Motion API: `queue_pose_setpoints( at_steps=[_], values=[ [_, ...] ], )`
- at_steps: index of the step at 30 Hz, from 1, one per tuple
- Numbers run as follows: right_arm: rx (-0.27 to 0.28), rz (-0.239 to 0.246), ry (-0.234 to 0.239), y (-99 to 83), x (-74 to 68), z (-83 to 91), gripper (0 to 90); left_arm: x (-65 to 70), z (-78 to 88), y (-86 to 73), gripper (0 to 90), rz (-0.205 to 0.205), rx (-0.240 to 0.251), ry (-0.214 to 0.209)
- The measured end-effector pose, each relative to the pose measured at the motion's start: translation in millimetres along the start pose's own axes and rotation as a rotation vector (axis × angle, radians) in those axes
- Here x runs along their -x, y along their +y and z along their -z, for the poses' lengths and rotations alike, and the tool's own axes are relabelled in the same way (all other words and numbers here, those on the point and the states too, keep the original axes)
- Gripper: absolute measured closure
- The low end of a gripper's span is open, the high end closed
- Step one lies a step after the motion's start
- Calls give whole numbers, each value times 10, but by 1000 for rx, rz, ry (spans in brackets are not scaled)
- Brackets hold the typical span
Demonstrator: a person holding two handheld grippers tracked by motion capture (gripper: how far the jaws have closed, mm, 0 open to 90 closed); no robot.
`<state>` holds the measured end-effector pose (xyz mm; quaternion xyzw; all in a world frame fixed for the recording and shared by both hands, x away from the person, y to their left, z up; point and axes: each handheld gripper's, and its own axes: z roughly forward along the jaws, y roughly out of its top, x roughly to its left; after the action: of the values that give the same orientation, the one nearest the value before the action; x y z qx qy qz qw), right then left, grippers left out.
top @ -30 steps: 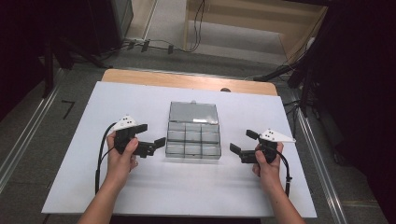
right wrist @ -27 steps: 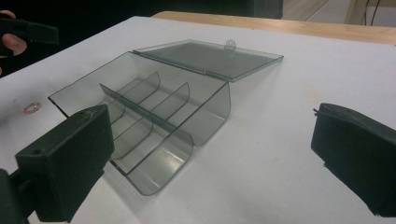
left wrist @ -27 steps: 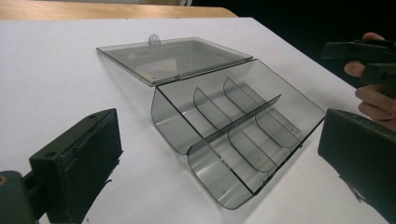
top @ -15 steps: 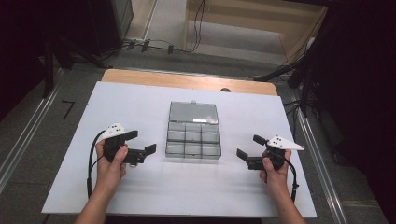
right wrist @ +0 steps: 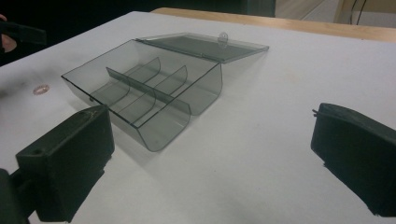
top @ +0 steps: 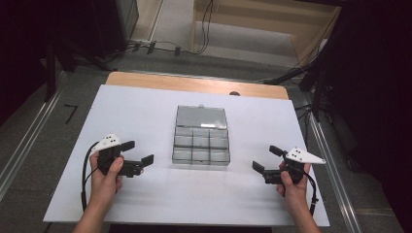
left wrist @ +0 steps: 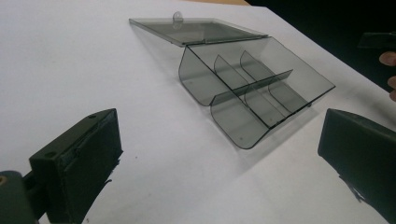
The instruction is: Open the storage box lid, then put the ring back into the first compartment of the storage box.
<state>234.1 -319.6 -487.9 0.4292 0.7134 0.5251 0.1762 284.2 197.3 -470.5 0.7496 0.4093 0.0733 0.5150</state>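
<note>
left tongs [top: 137,156]: jaws wide apart, hand-held low | right tongs [top: 266,159]: jaws wide apart, hand-held low

A compartment box [top: 201,148] sits at the centre of the high view on a white board [top: 145,111]. Its opened lid [top: 201,116] lies flat just above it in the frame, joined along the box's far edge. The left gripper [top: 142,153] is at the lower left, left of the box and apart from it. The right gripper [top: 266,158] is at the lower right, right of the box and apart from it. The wooden table edge [top: 194,85] runs above the board.
</note>
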Motion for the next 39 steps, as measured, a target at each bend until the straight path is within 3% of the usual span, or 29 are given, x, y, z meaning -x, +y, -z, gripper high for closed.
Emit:
queue_pose_setpoints(
  at_steps=[9, 13, 15, 17, 21, 32, 39],
  values=[
    [11, -5, -16, -49, 4, 134, 0, 6, 121, -25, 0, -17, -11, 32],
    [17, -9, -25, -79, 16, 197, 0, -7, 165, -48, 0, -16, -19, 17],
    [19, -13, -28, -88, 24, 219, 0, -5, 174, -41, 5, -14, -31, 37],
    [27, -16, -35, -87, 35, 231, 0, 2, 179, -22, 39, -29, -45, 70],
    [27, -4, -40, -91, 51, 242, 0, 18, 174, -5, 122, -34, -74, 92],
    [27, -5, -40, -99, 61, 249, 0, -16, 186, -6, 367, -38, -130, 118],
    [18, 11, -43, -106, 63, 234, 0, -44, 160, -20, 446, -42, -167, 146]
  ],
)
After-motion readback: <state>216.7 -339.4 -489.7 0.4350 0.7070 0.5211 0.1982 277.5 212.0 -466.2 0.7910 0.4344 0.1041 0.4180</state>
